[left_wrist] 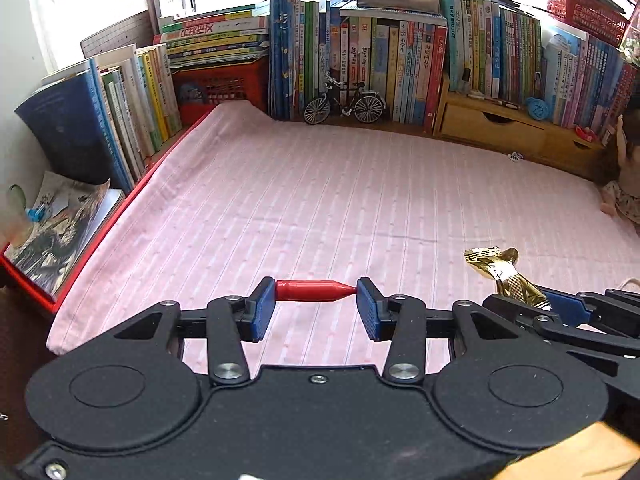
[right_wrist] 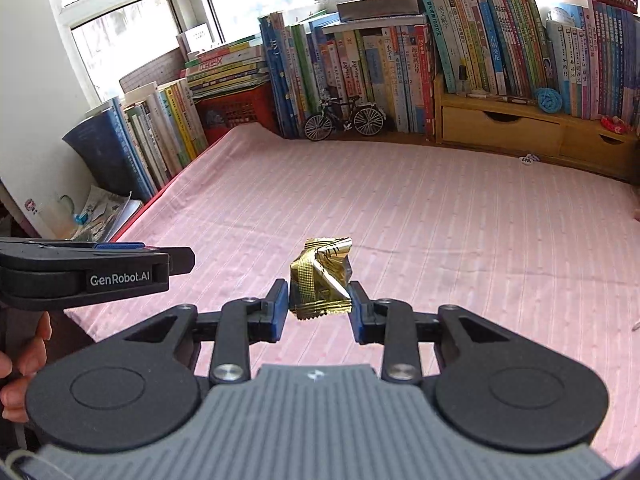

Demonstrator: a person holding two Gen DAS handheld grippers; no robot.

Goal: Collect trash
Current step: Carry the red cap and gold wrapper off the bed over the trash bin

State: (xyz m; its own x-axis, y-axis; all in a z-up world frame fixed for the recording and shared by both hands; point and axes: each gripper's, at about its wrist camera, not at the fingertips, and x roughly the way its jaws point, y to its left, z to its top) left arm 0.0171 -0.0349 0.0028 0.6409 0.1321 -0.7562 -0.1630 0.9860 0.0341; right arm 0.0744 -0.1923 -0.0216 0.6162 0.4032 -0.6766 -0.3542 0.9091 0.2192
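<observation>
Pink cloth (left_wrist: 320, 184); left claw (left_wrist: 316, 294) grips red cap (left_wrist: 316, 290); right claw (right_wrist: 320, 304) clamps gold wrapper (right_wrist: 322, 280); fingers (right_wrist: 24, 352) only in right view.

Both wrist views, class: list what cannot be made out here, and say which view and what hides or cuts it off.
- Trash bin: in neither view.
- Book spines: lettering too small in both views.
- Small white thing by the wooden drawers: too small to identify.
- Doll: cut off by the left view's right edge.
- Red cap in the left claw: its underside is hidden.
- Gold wrapper in the right claw: contents hidden.
</observation>
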